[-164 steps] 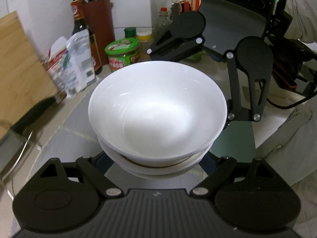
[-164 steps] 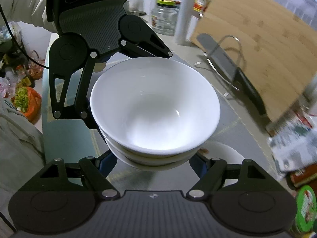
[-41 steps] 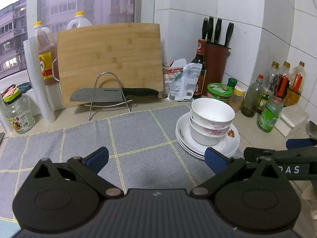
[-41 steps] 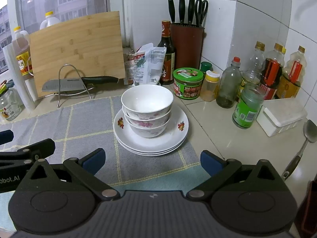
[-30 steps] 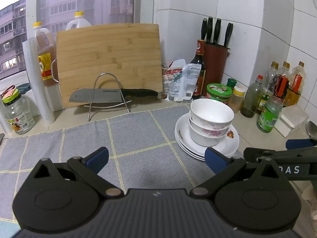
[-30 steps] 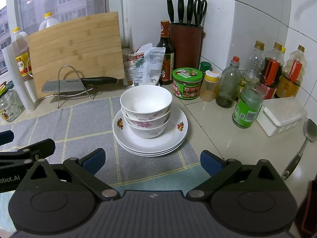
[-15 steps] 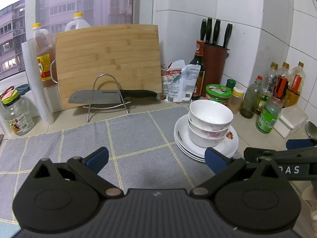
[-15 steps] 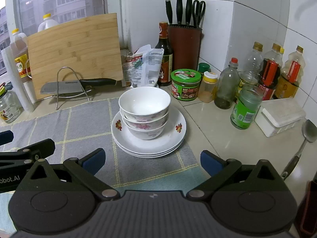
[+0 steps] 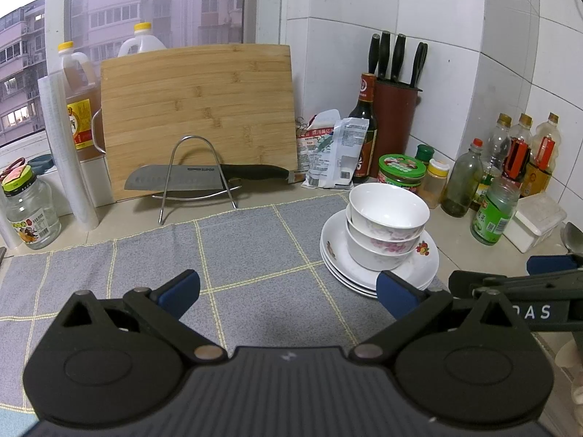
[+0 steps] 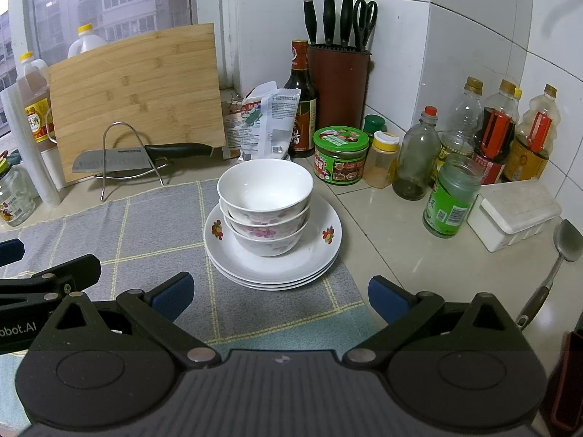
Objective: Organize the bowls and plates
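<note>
Bowls stacked on plates, well beyond both grippers' wide-open, empty jaws.

The right tool hangs above the near edge of a grey checked cloth, its blue-tipped fingers spread wide with nothing between them. Just beyond the fingers, three white bowls sit nested on a stack of white plates with small red flower prints; the stack rests at the cloth's right edge. Part of the left tool reaches in from the left side. Further back on the counter stand a bamboo cutting board, a cleaver laid through a wire stand, a knife block, a green-lidded jar and several bottles. A metal spoon lies at the far right.
</note>
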